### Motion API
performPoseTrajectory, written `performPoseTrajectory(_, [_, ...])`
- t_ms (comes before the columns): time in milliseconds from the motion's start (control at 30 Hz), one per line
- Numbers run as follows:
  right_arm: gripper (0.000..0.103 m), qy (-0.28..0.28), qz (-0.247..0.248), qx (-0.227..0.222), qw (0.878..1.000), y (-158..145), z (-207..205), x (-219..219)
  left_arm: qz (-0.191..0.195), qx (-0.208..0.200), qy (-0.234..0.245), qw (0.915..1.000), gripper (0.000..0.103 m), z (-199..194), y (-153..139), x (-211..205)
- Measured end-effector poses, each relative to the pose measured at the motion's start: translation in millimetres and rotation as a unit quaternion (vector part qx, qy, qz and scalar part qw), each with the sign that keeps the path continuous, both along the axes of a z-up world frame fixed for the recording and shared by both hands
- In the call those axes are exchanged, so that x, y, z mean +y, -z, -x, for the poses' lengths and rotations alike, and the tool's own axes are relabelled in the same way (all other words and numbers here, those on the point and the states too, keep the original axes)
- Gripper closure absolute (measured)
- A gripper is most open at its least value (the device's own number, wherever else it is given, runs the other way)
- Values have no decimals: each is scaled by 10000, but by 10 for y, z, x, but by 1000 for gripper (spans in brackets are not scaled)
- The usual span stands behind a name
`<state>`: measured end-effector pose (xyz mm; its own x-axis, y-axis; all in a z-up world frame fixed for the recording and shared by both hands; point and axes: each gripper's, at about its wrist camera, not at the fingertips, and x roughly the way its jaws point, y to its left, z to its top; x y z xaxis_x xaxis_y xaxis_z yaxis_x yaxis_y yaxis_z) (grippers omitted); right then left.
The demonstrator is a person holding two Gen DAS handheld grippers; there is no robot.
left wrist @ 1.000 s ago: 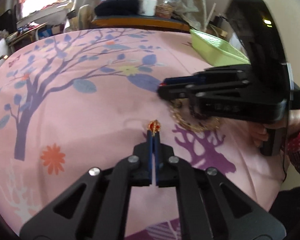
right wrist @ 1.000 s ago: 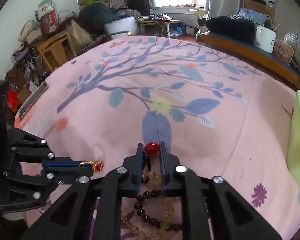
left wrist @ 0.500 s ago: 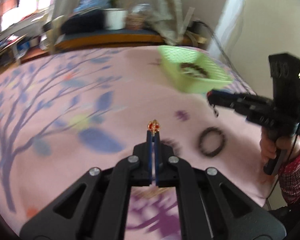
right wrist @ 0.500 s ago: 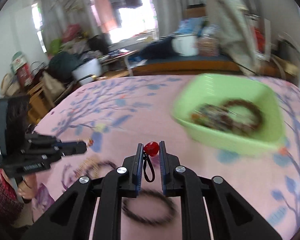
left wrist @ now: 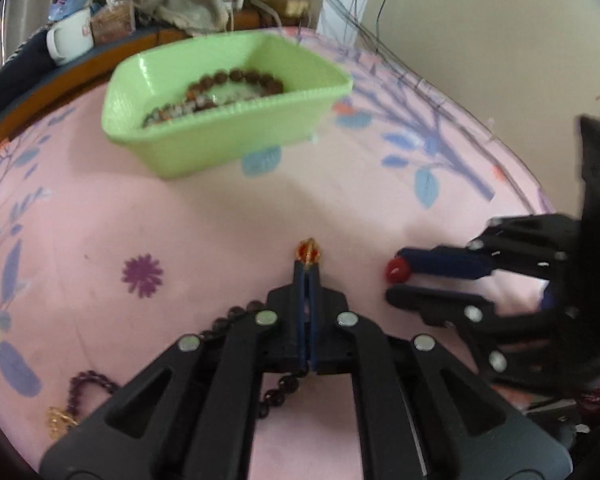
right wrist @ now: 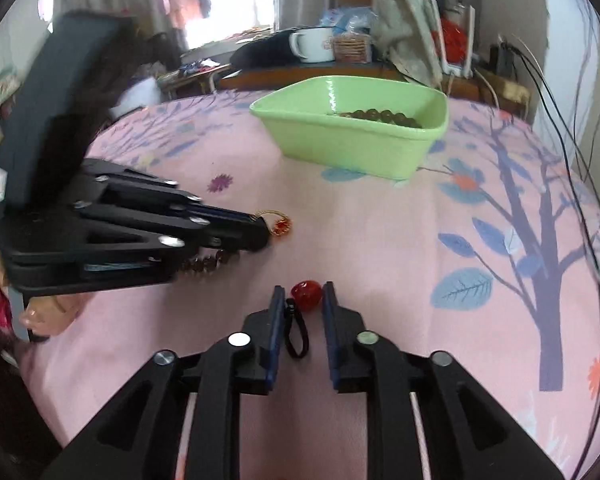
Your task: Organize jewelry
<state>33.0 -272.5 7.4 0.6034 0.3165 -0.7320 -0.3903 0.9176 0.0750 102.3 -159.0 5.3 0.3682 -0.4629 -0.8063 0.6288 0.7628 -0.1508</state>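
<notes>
Pink bedspread (left wrist: 220, 208) open before green basket (left wrist: 236, 128) | left jaws clamp gold-red charm (left wrist: 308, 252) | right jaws clamp red bead (right wrist: 307, 294)

Bare pink cloth (right wrist: 380, 232) up to the green basket (right wrist: 352, 144).

Dark bead strand (left wrist: 236, 316): runs under the left tool (left wrist: 308, 264) in the left wrist view; its middle is hidden by the black fingers, and only short runs show beside and beneath them.
Gold charm (left wrist: 58, 420): near the lower left edge of the left wrist view, too small and blurred to tell its form.
Right tool (left wrist: 396, 280): motion-blurred in the left wrist view and cut off by the right edge.
Bead bracelets (right wrist: 380, 116): the near wall of the green basket (right wrist: 352, 140) hides most of them in the right wrist view.
Person's hand (right wrist: 40, 316): mostly covered by the left tool's body, only fingertips showing.
Bed (right wrist: 380, 220): its pink cover's near edge is hidden behind the tools.
</notes>
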Motion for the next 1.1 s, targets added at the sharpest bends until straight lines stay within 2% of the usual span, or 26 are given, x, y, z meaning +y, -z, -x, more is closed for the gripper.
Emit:
performPoseTrajectory(233, [102,40,-175,3,9998,10,65,-78,-37,70,-109,9999,101,-55,7,53])
performPoseTrajectory(367, [103,30,-134,-8,9999,-2,113,-43,-48,-25,-99,9999,101,-81,10,11])
performPoseTrajectory(533, [103,-178,-144,-124,9997,-40,91,-6,237,132,-48,9996,101,-105,-54,61])
performPoseTrajectory(700, [103,10,-805,-544,9953,-381,-74,-184,719,54,16,9974,101,-188,-346,159])
performPoseTrajectory(833, [103,210,-1157,-828,9896,-654,-396,-285,910,-84,-136,9957,101,-435,-589,165])
performPoseTrajectory(933, [103,546,-1426,-849,9846,-680,-759,-351,879,-83,-260,9958,101,-712,-637,86])
performPoseTrajectory(1000, [103,670,-1336,-626,9868,-560,-1040,-346,714,177,-412,9964,92,-951,-522,30])
performPoseTrajectory(1033, [103,712,-1256,-483,9883,-484,-1132,-337,671,370,-507,9958,78,-1043,-445,25])
performPoseTrajectory(1067, [103,781,-1167,-336,9895,-409,-1199,-333,667,650,-668,9934,73,-1151,-338,47])
performPoseTrajectory(1100, [103,886,-1142,-263,9891,-333,-1221,-336,773,693,-715,9920,73,-1165,-320,82])
